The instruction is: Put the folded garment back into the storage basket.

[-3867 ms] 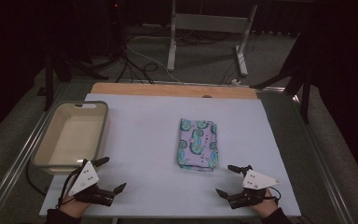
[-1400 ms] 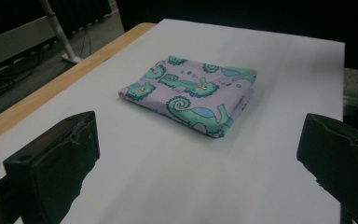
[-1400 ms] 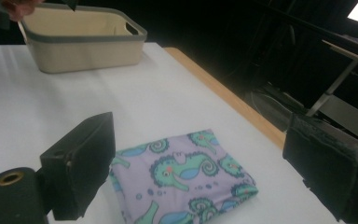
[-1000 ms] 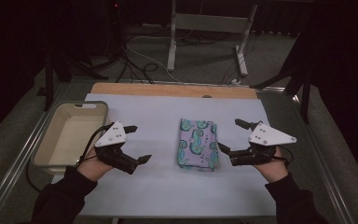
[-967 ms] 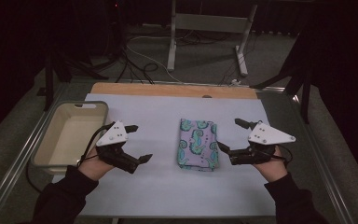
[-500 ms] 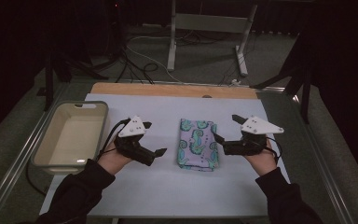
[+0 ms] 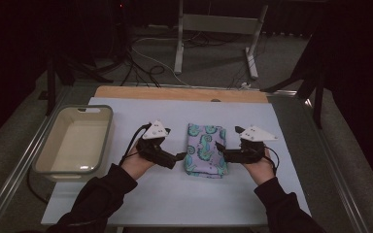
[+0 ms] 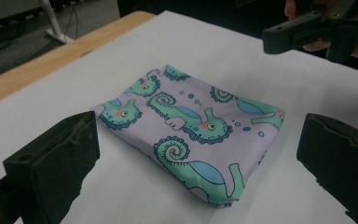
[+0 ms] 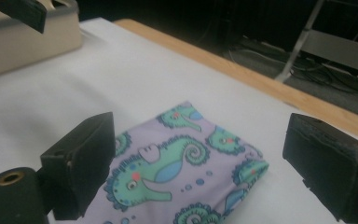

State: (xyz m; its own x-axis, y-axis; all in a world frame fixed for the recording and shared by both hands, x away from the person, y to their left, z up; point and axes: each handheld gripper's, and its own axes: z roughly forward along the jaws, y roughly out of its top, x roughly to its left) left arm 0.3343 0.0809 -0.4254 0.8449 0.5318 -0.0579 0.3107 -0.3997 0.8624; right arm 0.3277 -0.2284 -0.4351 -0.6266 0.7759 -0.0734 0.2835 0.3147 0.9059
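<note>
A folded lilac cloth (image 7: 205, 155) printed with green seahorses lies flat at the middle of the white table. My left gripper (image 7: 178, 154) sits just left of it, jaws open and pointing at its near left edge. In the left gripper view the cloth (image 8: 191, 126) lies ahead between the wide-open jaws of the left gripper (image 8: 200, 140), untouched. My right gripper (image 7: 223, 151) sits at the cloth's right edge, also open. In the right gripper view the right gripper (image 9: 205, 154) has the cloth (image 9: 177, 172) between and below its spread jaws.
A beige plastic bin (image 7: 53, 160) stands empty at the table's left side, its wall (image 9: 28, 42) also showing in the right gripper view. A wooden strip (image 7: 179, 93) runs along the far edge. Stand legs and cables lie on the floor beyond.
Both hands have come forward from the near edge and closed in on the cloth from left and right. The cloth has not moved.
</note>
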